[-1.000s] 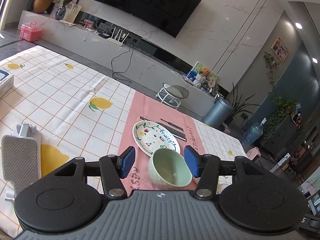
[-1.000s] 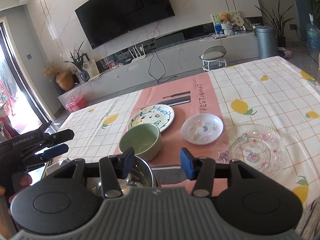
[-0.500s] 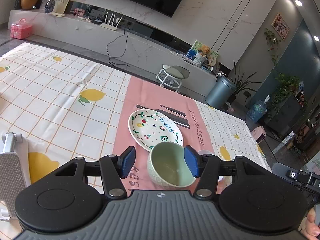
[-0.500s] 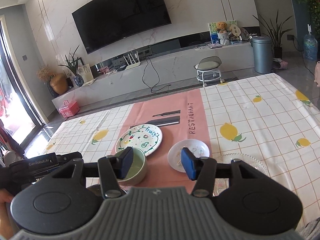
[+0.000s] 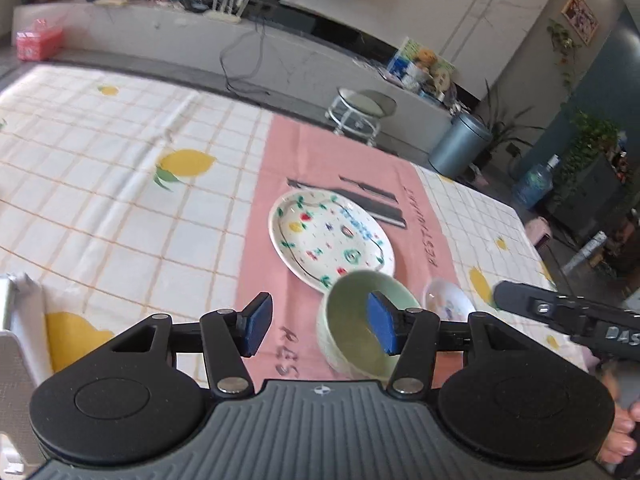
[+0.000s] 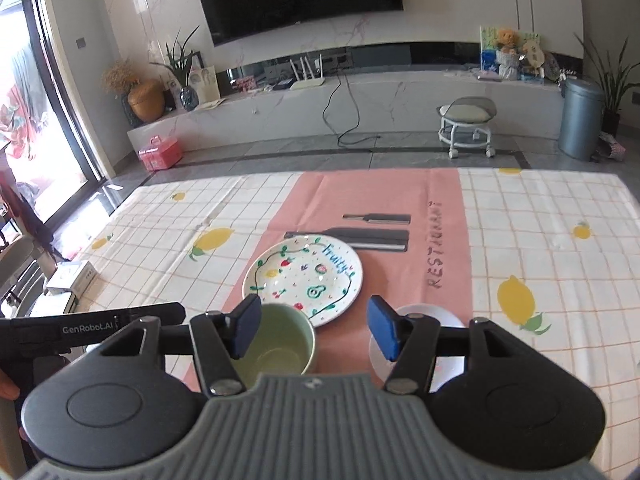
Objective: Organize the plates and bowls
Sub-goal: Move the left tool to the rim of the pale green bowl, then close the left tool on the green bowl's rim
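Note:
A pale green bowl (image 5: 352, 332) stands on the pink runner, near me. My left gripper (image 5: 319, 330) is open; its right pad hangs over the bowl's hollow, its left pad clear of the bowl's left side. The painted "Fruity" plate (image 5: 328, 236) lies just beyond, and a small white dish (image 5: 448, 300) to the right. In the right wrist view my right gripper (image 6: 314, 330) has its jaws opening, pressing on nothing. Its left pad overlaps the green bowl (image 6: 280, 348), its right finger covers part of the small dish (image 6: 430, 312), and the plate (image 6: 304, 280) lies ahead.
A checked lemon tablecloth with a pink runner (image 6: 380, 196) covers the table. A white box (image 6: 70, 276) sits at its left edge, a grey metal stand (image 5: 16, 320) close on the left. Each gripper shows in the other's view, with a hand on it.
The left gripper has shifted left, so the green bowl sits under its right pad instead of between the pads. The right gripper's jaws have widened; the steel bowl and glass plate have left its view.

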`<action>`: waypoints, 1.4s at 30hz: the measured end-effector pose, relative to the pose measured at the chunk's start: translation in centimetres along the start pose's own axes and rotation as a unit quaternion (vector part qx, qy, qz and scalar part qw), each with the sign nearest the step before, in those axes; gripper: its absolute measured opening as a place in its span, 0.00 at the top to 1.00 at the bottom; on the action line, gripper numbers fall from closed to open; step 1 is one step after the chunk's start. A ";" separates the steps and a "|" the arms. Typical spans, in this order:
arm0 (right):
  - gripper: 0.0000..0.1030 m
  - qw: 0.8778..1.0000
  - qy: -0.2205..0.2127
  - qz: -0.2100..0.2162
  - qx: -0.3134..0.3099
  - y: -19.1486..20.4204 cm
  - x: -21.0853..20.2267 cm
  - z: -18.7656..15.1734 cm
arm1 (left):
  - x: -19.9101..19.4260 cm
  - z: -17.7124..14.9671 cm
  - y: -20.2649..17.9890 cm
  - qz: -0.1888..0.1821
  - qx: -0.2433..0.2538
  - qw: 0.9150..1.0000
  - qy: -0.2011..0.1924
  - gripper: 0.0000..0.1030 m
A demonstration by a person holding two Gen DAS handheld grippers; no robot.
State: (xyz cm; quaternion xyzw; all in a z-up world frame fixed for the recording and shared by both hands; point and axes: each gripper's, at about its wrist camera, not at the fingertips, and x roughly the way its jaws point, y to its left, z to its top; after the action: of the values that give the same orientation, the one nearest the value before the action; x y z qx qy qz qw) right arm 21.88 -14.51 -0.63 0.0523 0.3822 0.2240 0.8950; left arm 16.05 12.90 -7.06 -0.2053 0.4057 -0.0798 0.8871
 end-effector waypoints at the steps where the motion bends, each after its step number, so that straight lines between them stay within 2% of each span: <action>1: 0.44 1.000 0.012 0.006 0.006 -0.3 0.8 -0.4 | 0.6 0.0 0.3 -0.020 -0.006 1.000 0.022 0.40; 3: 0.45 0.999 0.032 0.025 0.020 -1.0 2.6 -1.4 | 1.8 0.2 0.6 -0.049 -0.013 0.997 0.059 0.40; 5: 0.45 0.998 0.039 0.047 0.031 -1.6 3.5 -2.2 | 2.5 0.6 0.6 -0.056 -0.009 0.996 0.069 0.40; 9: 0.45 0.994 0.066 0.068 0.051 -2.5 5.5 -2.7 | 4.6 1.0 0.1 -0.035 0.015 0.995 0.087 0.40; 12: 0.48 0.993 0.079 0.070 0.059 -2.9 6.7 -2.9 | 6.6 0.9 0.2 -0.028 0.004 0.992 0.125 0.40; 15: 0.52 0.989 0.099 0.081 0.078 -3.5 8.0 -3.2 | 7.7 0.5 0.1 -0.037 0.005 0.990 0.139 0.40; 17: 0.61 0.987 0.111 0.083 0.083 -3.7 9.0 -3.4 | 8.1 0.3 0.0 -0.031 0.009 0.989 0.146 0.40; 18: 0.61 0.986 0.115 0.084 0.084 -3.7 9.4 -3.4 | 8.4 0.2 -0.1 -0.028 0.008 0.988 0.151 0.40; 20: 0.65 0.984 0.122 0.095 0.091 -3.7 10.0 -3.5 | 8.4 0.2 0.0 -0.032 0.001 0.988 0.152 0.42; 21: 0.65 0.982 0.125 0.101 0.096 -3.8 10.3 -3.6 | 8.5 0.4 0.2 -0.036 -0.008 0.987 0.158 0.48; 24: 0.66 0.978 0.134 0.115 0.115 -3.9 10.9 -3.9 | 8.6 0.5 0.6 -0.033 -0.025 0.987 0.153 0.54; 32: 0.66 0.976 0.135 0.117 0.121 -3.9 11.5 -4.1 | 8.6 0.5 0.8 -0.027 -0.042 0.989 0.142 0.60; 34: 0.67 0.976 0.133 0.124 0.120 -3.9 11.7 -4.0 | 8.7 0.6 1.0 -0.020 -0.041 0.988 0.146 0.75; 35: 0.69 0.976 0.133 0.126 0.119 -4.0 11.8 -4.0 | 8.7 0.7 1.2 -0.018 -0.043 0.988 0.147 0.77; 39: 0.72 0.975 0.132 0.131 0.121 -4.1 11.9 -4.2 | 8.8 0.6 1.9 -0.030 -0.069 0.987 0.145 0.79; 42: 0.75 0.977 0.124 0.119 0.126 -4.0 11.7 -4.2 | 8.7 0.6 1.5 -0.026 -0.060 0.988 0.140 0.81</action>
State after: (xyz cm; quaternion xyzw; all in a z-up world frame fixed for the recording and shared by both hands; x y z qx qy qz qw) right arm 27.48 -13.27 -12.43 0.1816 0.5065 0.2835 0.7938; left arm 22.18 11.73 -13.37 -0.2557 0.5248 -0.1065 0.8049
